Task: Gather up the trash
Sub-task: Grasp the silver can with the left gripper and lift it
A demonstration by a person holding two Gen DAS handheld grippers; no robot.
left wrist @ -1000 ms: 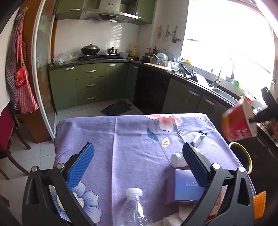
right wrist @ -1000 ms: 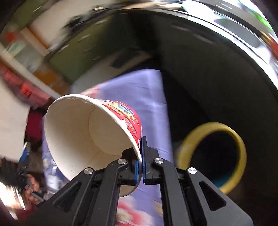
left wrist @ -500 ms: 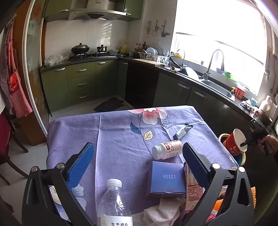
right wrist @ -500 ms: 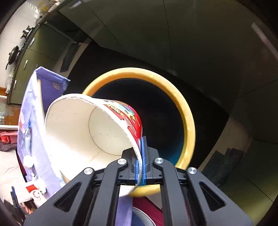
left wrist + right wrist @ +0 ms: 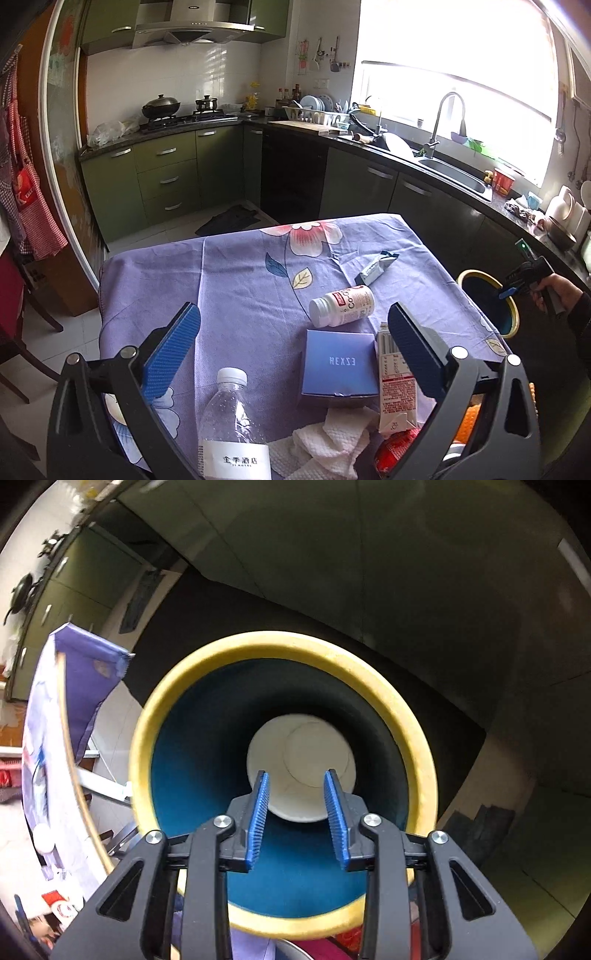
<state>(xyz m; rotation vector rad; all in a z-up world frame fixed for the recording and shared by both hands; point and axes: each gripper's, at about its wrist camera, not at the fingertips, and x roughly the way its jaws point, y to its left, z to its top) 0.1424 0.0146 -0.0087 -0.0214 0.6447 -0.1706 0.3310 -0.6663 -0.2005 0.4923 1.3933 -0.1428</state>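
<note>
My right gripper is open and empty above the yellow-rimmed blue bin. The paper cup lies inside the bin, mouth up. In the left wrist view the bin stands by the table's right edge with the right gripper over it. My left gripper is open and empty above the near part of the table. Below it lie a clear water bottle, a blue box, a white pill bottle, a carton, a crumpled tissue and a small wrapper.
The table has a purple floral cloth. Green kitchen cabinets and a counter with a sink run behind and to the right. A chair stands at the left.
My right gripper has opened and let go of the paper cup, which has dropped into the bin. My left gripper has pulled back slightly, showing more of the table's near items.
</note>
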